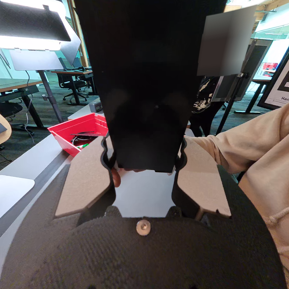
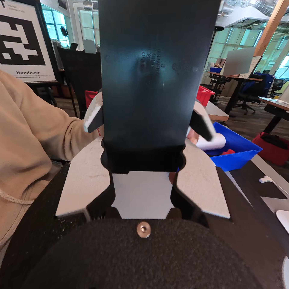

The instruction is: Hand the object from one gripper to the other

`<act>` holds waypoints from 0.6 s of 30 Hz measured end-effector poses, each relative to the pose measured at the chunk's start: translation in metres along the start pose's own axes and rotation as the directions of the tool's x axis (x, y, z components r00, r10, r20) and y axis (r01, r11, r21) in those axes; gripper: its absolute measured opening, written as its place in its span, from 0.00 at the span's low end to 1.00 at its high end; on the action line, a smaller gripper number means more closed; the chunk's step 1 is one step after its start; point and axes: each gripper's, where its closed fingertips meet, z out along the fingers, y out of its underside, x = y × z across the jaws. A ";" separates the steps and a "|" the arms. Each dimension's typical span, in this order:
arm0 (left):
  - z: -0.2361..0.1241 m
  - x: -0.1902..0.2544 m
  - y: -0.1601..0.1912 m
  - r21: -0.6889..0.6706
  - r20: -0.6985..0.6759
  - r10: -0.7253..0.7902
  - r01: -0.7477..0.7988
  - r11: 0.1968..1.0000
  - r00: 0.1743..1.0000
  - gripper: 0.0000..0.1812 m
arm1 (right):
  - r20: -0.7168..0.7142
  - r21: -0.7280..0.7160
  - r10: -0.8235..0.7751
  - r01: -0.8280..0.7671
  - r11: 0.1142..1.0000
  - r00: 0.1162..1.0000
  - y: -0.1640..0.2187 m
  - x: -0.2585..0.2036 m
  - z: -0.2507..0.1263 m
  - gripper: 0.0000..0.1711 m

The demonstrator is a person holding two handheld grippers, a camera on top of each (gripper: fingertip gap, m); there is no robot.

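A tall black plastic object [image 1: 148,93] stands upright above the white table [image 1: 143,192], its lower end clamped between the jaws of both the left gripper [image 1: 143,154] and the right gripper [image 2: 143,156] at once.

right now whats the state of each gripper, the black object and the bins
left gripper: shut on the flat black plastic object, clamping its near edge
right gripper: shut on the same object, which stands upright between its fingers
black object: held by both grippers at once, off the table
red plastic bin: open-topped, cables and a green-capped marker inside
blue plastic bin: open-topped, a white roll inside
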 end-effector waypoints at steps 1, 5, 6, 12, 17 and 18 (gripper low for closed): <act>0.000 0.001 0.000 -0.002 -0.005 0.001 -0.001 1.000 1.000 0.48 | -0.002 -0.001 0.007 -0.007 1.000 1.000 0.001 0.001 0.000 0.52; 0.003 -0.001 0.006 -0.034 0.007 0.020 -0.019 0.999 1.000 0.46 | -0.006 -0.027 0.009 -0.009 1.000 1.000 0.007 0.004 -0.001 0.52; 0.004 -0.002 0.007 -0.040 0.014 0.026 -0.025 0.999 1.000 0.46 | -0.012 -0.038 0.003 -0.003 0.999 1.000 0.009 0.005 -0.001 0.52; 0.003 -0.012 0.006 -0.022 0.070 0.049 -0.048 0.999 0.996 0.44 | -0.077 -0.047 0.001 -0.005 0.999 0.997 0.011 0.018 -0.005 0.52; 0.005 -0.013 0.013 -0.043 0.064 0.053 -0.051 0.998 0.997 0.44 | -0.090 -0.114 -0.025 0.014 0.993 0.996 0.021 0.019 -0.005 0.52; 0.005 -0.013 0.013 -0.041 0.062 0.049 -0.047 0.998 0.997 0.44 | -0.086 -0.107 -0.020 0.011 0.994 0.996 0.021 0.019 -0.006 0.52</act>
